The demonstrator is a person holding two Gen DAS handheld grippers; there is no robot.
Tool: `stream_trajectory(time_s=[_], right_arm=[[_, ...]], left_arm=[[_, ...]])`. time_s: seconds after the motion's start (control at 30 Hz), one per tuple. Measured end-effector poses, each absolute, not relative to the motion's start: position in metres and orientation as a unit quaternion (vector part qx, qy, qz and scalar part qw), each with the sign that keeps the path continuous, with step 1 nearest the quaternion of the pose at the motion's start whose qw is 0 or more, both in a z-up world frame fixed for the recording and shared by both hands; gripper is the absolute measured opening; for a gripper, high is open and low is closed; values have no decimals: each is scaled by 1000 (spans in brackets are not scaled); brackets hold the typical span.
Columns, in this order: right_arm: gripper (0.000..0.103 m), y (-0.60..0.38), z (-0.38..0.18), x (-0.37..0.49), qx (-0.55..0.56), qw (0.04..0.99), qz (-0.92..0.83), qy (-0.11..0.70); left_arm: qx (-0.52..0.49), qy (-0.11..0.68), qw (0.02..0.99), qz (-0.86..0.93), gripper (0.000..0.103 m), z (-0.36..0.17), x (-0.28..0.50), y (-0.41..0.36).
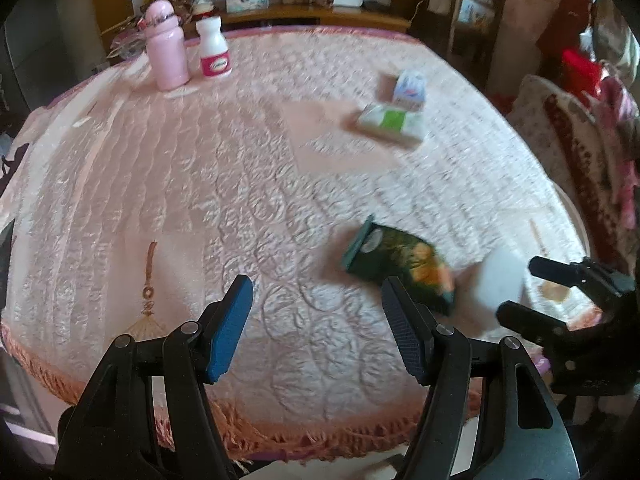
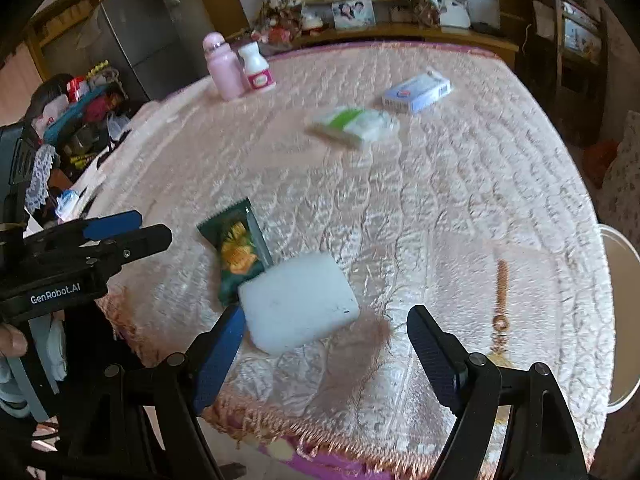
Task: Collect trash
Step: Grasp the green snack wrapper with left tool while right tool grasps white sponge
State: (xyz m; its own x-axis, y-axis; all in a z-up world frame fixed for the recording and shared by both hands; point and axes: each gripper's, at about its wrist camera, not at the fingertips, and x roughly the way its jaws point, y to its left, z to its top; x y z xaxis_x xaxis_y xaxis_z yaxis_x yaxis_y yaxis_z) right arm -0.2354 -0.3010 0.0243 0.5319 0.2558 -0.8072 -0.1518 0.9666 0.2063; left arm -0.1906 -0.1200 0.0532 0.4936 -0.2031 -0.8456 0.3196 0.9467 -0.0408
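Where the two wrist views overlap, they show these things, biggest first:

Table: a round top under a pink quilted cloth (image 2: 440, 200) with a fringed near edge; everything below sits on it.

Bucket: a white rim (image 2: 624, 320) just off the table's right edge, partly cut by the frame.

Left gripper (image 1: 316, 328): released, blue-padded fingers spread wide and holding nothing, hanging over the near left part of the cloth.

Right gripper (image 2: 326, 352): also released, fingers wide apart; the left pad looks to be touching or just beside the near corner of the white block, but contact cannot be told.

White block (image 2: 298, 304): a foam-like slab near the table's near edge, lying over one end of the snack wrapper.

Snack wrapper (image 2: 236, 252): dark green with yellow print, flat, just left of and behind the block.

Tissue pack (image 2: 356, 126): white and green, mid-table, far side.

Blue-white box (image 2: 416, 92): just behind the tissue pack.

Pink bottle (image 1: 166, 50): upright, far left.

White bottle (image 1: 214, 48): upright, just right of the pink one.
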Motion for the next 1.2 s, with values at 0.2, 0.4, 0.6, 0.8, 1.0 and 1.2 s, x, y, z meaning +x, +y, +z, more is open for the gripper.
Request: stream_trajectory(time_s=[0.2,0.4,0.6,0.8,1.0,1.2], right_arm=[[54,-301,24,-234,60,877,145,455],[40,-305,36,-232,43,886,144,439],[39,-310,38,-228,61,875,159,453],[50,-319,39,-233,87,869,153,463],[51,-332,38,-235,93,868,133,469],[51,-332,42,-240,91,869,130,468]], left_arm=[[79,499,852,-138,66,30,-171,-129],[55,494,856,-140,66,25,-147,-133],[-15,489,855,-172,66,40,-127,-137],[-14,486,849,-209,66,58,-141,-145],[25,505,835,-218,66,41,-156,-169],[32,516,827,-221,65,26,-156,-181]])
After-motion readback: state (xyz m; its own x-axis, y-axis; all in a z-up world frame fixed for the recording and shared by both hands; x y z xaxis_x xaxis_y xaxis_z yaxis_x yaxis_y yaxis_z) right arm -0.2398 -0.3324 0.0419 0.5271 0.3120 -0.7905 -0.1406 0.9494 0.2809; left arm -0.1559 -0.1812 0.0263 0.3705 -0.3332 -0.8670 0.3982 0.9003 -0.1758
